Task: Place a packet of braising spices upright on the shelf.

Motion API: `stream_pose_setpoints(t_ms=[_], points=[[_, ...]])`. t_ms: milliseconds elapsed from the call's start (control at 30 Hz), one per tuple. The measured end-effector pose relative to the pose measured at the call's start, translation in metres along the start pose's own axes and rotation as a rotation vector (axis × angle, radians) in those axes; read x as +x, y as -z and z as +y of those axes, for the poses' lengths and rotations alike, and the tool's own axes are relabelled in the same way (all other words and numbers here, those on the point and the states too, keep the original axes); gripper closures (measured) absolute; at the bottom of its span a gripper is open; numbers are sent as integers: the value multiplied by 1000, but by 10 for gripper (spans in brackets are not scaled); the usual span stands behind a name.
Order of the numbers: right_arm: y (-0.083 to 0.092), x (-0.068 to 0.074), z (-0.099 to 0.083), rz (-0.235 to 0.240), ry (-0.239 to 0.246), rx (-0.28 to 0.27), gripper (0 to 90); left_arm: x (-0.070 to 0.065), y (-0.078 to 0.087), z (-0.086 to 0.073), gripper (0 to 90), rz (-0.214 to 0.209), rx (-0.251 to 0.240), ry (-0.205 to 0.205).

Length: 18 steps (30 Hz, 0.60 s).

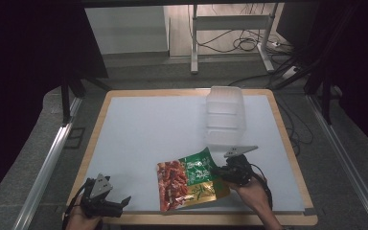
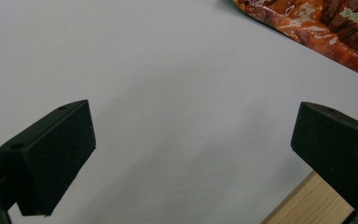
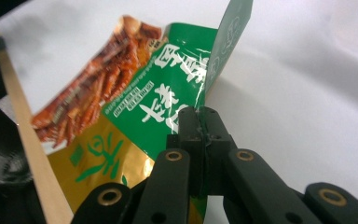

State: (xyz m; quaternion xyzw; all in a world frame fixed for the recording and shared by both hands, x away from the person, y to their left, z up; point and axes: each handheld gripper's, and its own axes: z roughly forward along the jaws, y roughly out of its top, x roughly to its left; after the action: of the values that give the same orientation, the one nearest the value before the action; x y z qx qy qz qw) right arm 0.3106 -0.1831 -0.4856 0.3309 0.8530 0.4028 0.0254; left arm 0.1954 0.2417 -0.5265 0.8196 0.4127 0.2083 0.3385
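Observation:
A snack bag [image 1: 189, 184], green, gold and red with a food picture, lies near the table's front edge. My right gripper [image 1: 225, 171] is shut on its right edge; in the right gripper view the jaws pinch the green edge of the snack bag [image 3: 168, 102] at my right gripper [image 3: 200, 119], and that edge folds upward off the table. My left gripper [image 1: 124, 201] sits at the front left corner, to the bag's left. In the left gripper view my left gripper [image 2: 191, 144] is open, nothing between the jaws, with a corner of the snack bag [image 2: 326, 28] beyond.
A clear plastic container [image 1: 225, 120] stands on the white mat [image 1: 143, 134] behind the bag, right of centre. The wooden table edge [image 1: 211, 219] runs along the front. Black curtains flank the table; cables and a metal frame lie on the floor beyond.

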Motion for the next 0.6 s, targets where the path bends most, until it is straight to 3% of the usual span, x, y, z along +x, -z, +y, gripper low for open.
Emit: stream_pose_setpoints(t_ms=[200, 600], points=[[10, 4, 24, 56, -3, -47, 881, -1, 0, 0, 0, 4, 6, -13], [33, 11, 64, 117, 16, -106, 888, -2, 0, 0, 0, 6, 8, -18]])
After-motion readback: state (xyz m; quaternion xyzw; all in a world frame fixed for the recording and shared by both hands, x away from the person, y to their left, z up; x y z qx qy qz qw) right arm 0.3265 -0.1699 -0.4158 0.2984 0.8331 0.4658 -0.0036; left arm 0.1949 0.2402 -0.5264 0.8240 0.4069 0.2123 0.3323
